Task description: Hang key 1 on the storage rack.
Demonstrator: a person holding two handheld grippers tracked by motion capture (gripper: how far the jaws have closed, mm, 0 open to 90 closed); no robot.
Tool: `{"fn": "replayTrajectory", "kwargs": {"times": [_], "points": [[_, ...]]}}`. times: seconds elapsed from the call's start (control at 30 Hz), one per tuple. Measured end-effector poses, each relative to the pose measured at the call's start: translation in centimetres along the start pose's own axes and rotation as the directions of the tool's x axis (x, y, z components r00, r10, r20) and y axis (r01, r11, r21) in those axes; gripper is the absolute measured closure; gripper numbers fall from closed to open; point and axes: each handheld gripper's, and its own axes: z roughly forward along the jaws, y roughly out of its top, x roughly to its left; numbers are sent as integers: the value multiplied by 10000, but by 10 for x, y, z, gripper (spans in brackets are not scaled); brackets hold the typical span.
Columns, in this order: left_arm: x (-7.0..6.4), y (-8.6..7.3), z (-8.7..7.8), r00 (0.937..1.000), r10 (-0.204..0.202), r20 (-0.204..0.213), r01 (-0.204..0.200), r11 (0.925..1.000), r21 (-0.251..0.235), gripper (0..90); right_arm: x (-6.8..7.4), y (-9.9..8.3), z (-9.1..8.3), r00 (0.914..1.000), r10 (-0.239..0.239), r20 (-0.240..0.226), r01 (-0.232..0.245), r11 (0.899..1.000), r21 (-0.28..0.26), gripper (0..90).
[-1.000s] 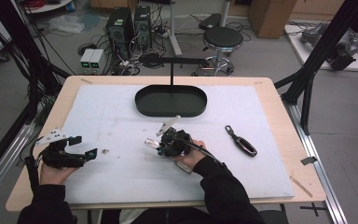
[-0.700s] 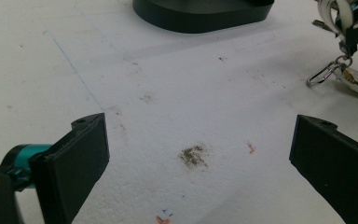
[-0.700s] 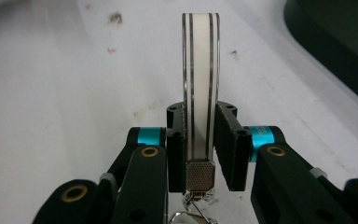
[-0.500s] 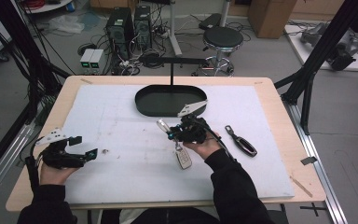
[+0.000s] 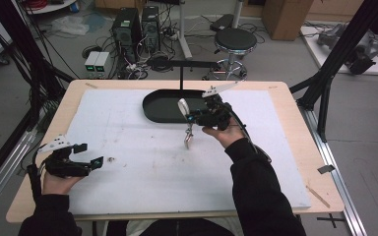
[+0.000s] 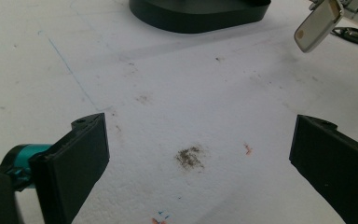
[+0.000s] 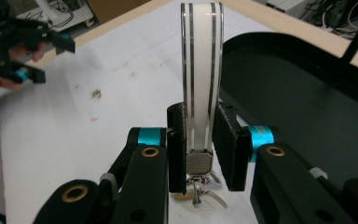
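My right gripper [image 5: 193,118] is shut on a white strap with two dark stripes [image 7: 201,70], held up over the mat just in front of a black oval tray [image 5: 163,114]. The strap [image 5: 182,106] stands upright above the jaws, and a metal clasp with a ring [image 5: 188,139] dangles below them. In the right gripper view the clasp [image 7: 199,164] sits just under the pinch point of the right gripper [image 7: 201,140]. My left gripper [image 5: 89,155] rests open near the table's front left, nothing between its jaws. From the left gripper [image 6: 200,135] the strap's end [image 6: 318,24] shows far off.
A white mat [image 5: 142,162] covers the wooden table. A black T-shaped stand [image 5: 181,73] rises behind the tray. A small dark stain [image 6: 189,156] lies on the mat ahead of the left gripper. A dark tool [image 6: 354,36] lies on the mat beyond the strap.
My right gripper has carried the strap and clasp up off the mat, away from me and rightward toward the tray. The left gripper has stayed put and open.
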Motion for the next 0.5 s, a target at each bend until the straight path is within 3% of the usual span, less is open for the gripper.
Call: {"fn": "replayTrajectory", "kwargs": {"times": [0.2, 0.5], "points": [[-1, 0, 2, 9998, -23, 211, 24, 10000, -61, 51, -9, 20, -8, 9995, 152, 284, -145, 9996, -232, 757], [-10, -2, 11, 9961, 291, 829, -324, 9987, 387, 52, -13, 55, -17, 9983, 31, 582, 4, 9981, -611, 757]]}}
